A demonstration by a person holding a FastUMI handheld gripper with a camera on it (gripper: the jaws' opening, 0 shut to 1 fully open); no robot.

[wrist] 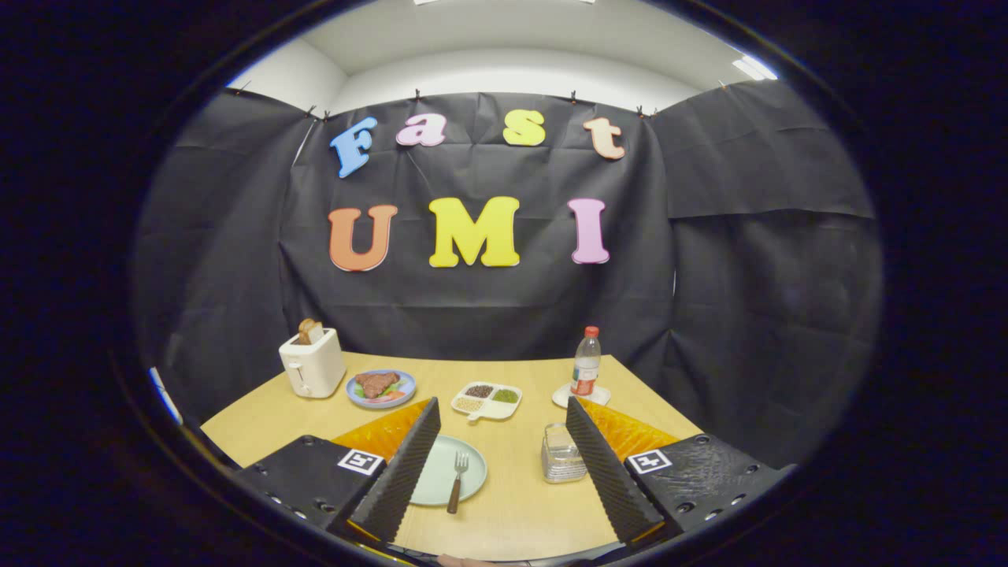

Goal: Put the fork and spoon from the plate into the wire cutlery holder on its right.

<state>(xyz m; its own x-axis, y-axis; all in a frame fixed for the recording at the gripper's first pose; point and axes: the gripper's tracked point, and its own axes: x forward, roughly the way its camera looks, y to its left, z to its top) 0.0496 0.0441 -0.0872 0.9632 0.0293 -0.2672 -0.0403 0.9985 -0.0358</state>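
Observation:
A pale green plate lies on the wooden table, partly behind my left finger. A fork with a dark brown handle rests on it, tines pointing away from me. I cannot see a spoon; my left finger hides part of the plate. The wire cutlery holder stands to the plate's right, close against my right finger. My gripper is open and wide, held above the table's near part with nothing between its fingers. Plate and holder both sit in the gap between the fingers.
Farther back stand a cream toaster with toast in it, a blue plate of food, a white divided dish of grains, and a bottle with a red cap on a white coaster.

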